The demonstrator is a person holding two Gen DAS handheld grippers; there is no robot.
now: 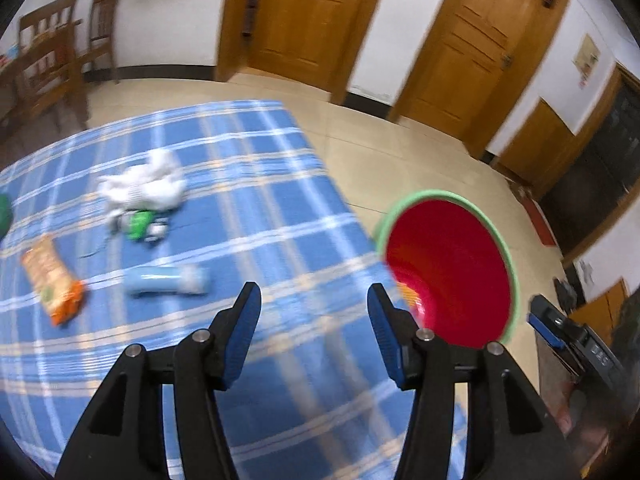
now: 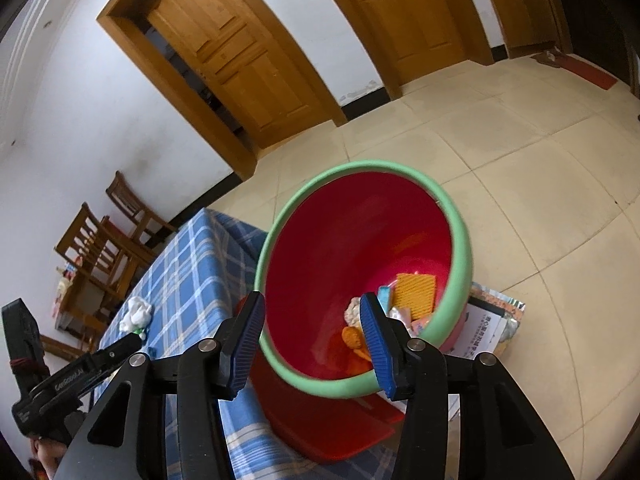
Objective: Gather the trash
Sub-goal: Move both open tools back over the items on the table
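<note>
My left gripper (image 1: 314, 296) hangs open over the blue plaid tablecloth (image 1: 280, 208), with nothing between its fingers. On the cloth lie a crumpled white tissue (image 1: 144, 184), a green and white wrapper (image 1: 140, 226), an orange snack bag (image 1: 50, 276) and a pale blue packet (image 1: 166, 280). Right of the table stands a red bin with a green rim (image 1: 448, 264). My right gripper (image 2: 311, 302) is open and empty above the bin (image 2: 460, 240). An orange wrapper (image 2: 414, 292) and other scraps lie at the bin's bottom.
Wooden chairs (image 1: 48, 60) stand beyond the table, with closed wooden doors (image 1: 312, 20) along the wall. A red flat piece (image 2: 320, 420) lies under the bin and printed papers (image 2: 492, 324) lie beside it on the tile floor. A green object (image 1: 4, 212) shows at the table's left edge.
</note>
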